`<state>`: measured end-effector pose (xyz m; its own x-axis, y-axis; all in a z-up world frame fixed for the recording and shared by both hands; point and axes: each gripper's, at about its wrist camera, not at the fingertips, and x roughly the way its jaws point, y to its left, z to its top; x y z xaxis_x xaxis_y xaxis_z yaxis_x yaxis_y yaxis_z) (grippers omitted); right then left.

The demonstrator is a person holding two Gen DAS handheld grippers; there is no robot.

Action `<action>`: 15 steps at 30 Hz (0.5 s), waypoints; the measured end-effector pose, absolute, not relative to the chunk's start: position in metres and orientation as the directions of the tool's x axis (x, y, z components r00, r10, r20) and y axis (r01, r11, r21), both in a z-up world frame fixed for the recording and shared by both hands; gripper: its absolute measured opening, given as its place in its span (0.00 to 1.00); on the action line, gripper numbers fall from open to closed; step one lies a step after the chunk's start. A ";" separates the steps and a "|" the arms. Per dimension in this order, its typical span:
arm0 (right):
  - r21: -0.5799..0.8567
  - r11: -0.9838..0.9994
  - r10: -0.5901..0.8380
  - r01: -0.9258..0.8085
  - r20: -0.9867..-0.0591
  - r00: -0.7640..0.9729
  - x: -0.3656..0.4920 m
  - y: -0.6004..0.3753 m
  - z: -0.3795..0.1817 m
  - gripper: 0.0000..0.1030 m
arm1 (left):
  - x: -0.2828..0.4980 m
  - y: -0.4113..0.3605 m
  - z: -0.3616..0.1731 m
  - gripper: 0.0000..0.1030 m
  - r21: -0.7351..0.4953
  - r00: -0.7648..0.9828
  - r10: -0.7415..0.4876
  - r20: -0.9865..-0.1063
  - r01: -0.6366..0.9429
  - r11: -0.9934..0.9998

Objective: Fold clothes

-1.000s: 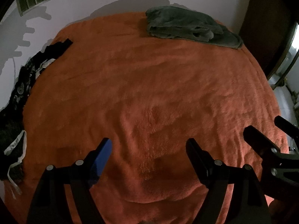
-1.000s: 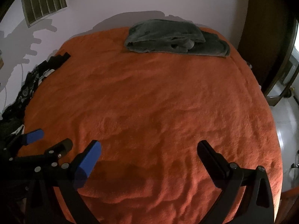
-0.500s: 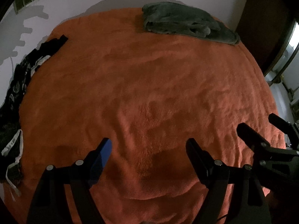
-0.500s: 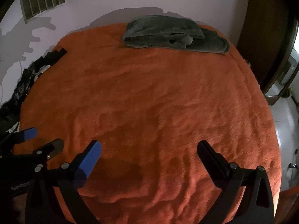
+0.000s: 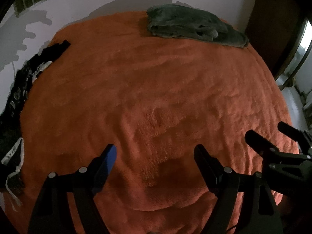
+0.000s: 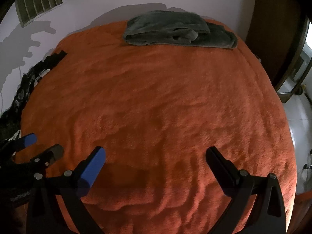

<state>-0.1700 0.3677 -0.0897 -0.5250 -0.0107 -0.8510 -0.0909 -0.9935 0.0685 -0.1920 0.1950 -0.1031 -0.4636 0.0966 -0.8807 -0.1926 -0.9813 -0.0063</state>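
Note:
A dark patterned garment (image 5: 21,81) (image 6: 23,89) lies bunched along the left edge of the orange bed cover (image 5: 156,89) (image 6: 156,101); a white drawstring shows at its near end. A grey folded blanket (image 5: 193,26) (image 6: 179,30) rests at the far side. My left gripper (image 5: 156,151) hovers open over the near middle of the bed, holding nothing. My right gripper (image 6: 156,154) is open too, beside it on the right, also empty. Each gripper shows at the edge of the other's view.
A white wall with a vent (image 6: 39,3) runs behind and left of the bed. A dark wooden door and a metal frame (image 5: 292,44) stand at the right, with pale floor (image 6: 298,117) past the bed's right edge.
Both views have shifted a little: the bed and blanket first slid up in frame, then back down slightly. Both grippers stay open and empty.

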 end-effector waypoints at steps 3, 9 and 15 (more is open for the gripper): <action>0.071 -0.994 -0.020 -0.078 -0.856 -0.516 -0.173 0.363 -0.093 1.00 | -0.194 0.193 -0.103 0.80 0.002 -0.464 0.088 -0.881 -0.191 -0.982; 0.078 -0.995 -0.038 -0.057 -0.861 -0.508 -0.176 0.356 -0.096 1.00 | -0.198 0.187 -0.103 0.80 -0.002 -0.462 0.085 -0.883 -0.177 -0.984; 0.075 -0.995 -0.035 -0.060 -0.862 -0.506 -0.175 0.356 -0.097 1.00 | -0.200 0.189 -0.104 0.80 -0.004 -0.459 0.082 -0.884 -0.167 -0.986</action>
